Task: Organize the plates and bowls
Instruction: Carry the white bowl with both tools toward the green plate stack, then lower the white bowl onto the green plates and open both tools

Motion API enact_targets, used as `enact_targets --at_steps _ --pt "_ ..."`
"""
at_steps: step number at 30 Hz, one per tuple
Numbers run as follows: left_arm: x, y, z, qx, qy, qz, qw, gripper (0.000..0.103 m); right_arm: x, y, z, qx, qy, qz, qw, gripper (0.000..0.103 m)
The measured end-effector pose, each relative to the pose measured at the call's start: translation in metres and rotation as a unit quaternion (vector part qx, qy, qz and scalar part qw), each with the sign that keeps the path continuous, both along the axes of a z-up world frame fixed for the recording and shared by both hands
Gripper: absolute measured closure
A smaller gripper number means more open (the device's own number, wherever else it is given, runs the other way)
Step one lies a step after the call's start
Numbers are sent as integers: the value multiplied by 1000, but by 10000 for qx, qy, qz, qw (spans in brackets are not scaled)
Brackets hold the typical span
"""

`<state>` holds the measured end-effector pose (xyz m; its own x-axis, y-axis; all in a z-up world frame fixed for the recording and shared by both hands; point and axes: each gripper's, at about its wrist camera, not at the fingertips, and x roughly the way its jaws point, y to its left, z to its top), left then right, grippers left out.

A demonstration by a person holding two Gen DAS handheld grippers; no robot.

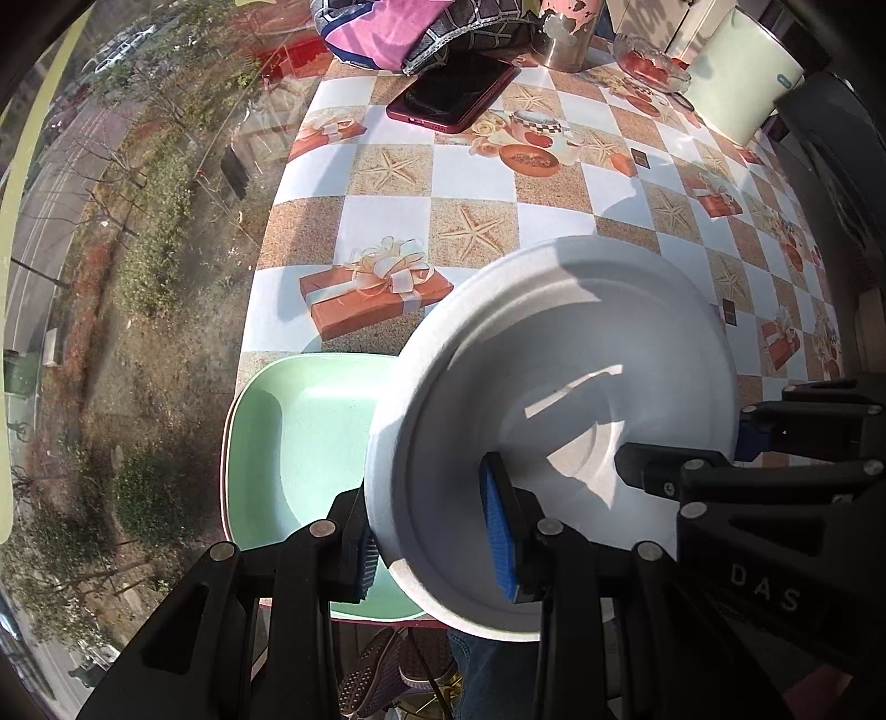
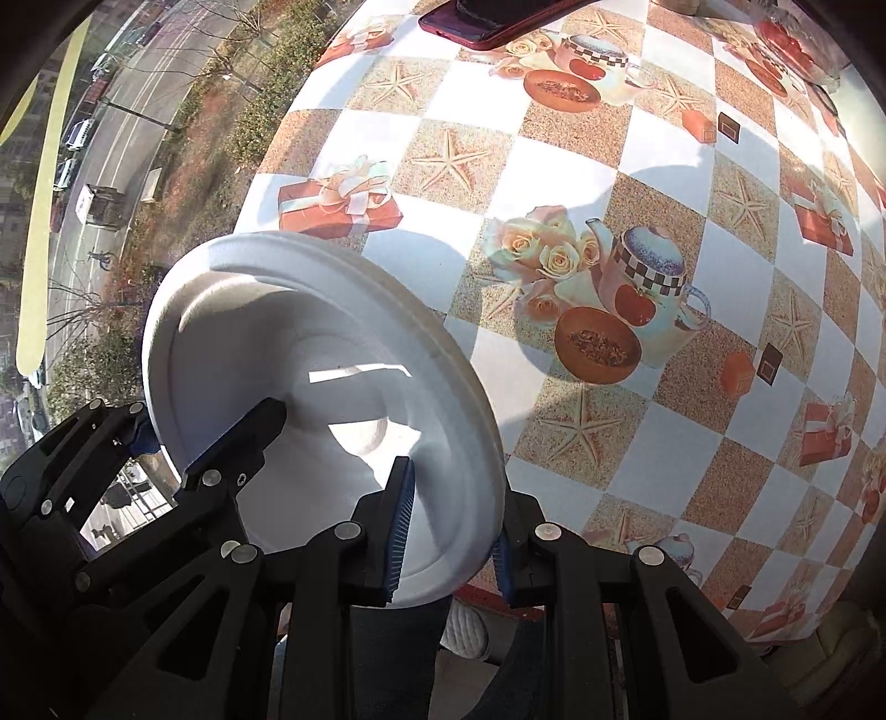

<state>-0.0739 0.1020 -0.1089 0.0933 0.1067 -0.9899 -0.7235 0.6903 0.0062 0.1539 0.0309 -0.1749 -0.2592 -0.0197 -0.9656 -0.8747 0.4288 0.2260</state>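
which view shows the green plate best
The left wrist view: the green plate lies at the table's near edge, partly hidden behind the white bowl. The right wrist view does not show it.

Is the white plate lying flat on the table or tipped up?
Tipped up. The white plate stands at an angle off the tablecloth, each claw pinching its rim: left claw, right claw.

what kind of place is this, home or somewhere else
Probably a home dining table by a high window: a printed vinyl tablecloth, a phone and a tumbler on it, and a street with parked cars far below.
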Motion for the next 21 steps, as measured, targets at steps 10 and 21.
enact_targets --at_steps 10,21 --pt "-26 18 -1 70 91 261 9996 68 -34 38 -14 20 32 315 9995 75" --pt "-56 30 -11 -64 209 632 9978 68 -65 67 -36 -90 110 634 9979 75"
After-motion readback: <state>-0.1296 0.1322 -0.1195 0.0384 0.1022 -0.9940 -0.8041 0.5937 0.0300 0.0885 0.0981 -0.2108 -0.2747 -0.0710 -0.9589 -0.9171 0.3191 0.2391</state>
